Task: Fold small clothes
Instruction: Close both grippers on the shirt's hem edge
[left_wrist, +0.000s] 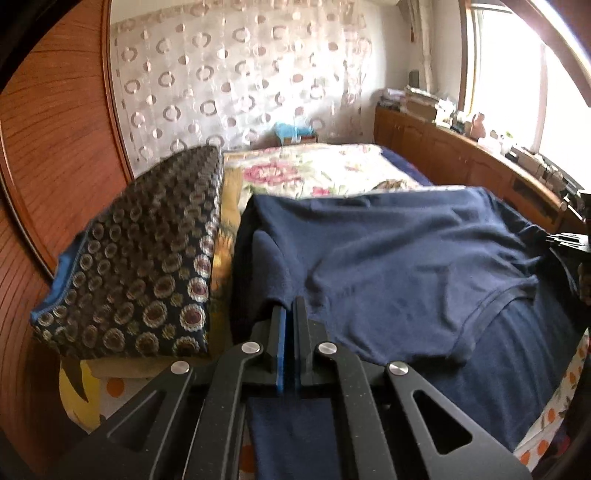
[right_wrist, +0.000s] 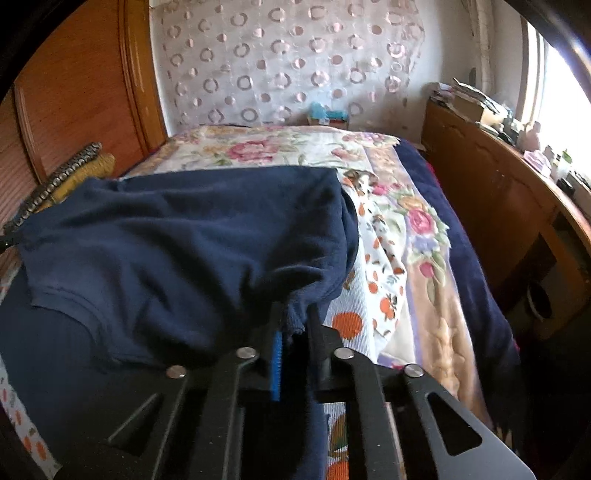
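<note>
Clamped on cloth, both of them: left gripper (left_wrist: 290, 306) pinching an edge of the navy garment (left_wrist: 388, 258), blue-padded jaws drawn nearly together; right gripper (right_wrist: 295, 314) pinching a thicker bunched edge of the same garment (right_wrist: 184, 240), jaws a little wider for the bulk.

Ahead of and between the two tongs, spread across the bed – a folded upper layer lying over a darker lower panel, a curved seam toward the near side.

Probably mid-fold. Best done by carrying both held edges at one height and one pace, keeping the span between the tongs taut, then laying edge on edge before letting go – otherwise creases or a skewed fold.

Both tongs low and roughly level, pointed forward along the bed. Left of the left tongs, a patterned cushion (left_wrist: 147, 266); right of the right tongs, the floral bedspread (right_wrist: 413, 229).
</note>
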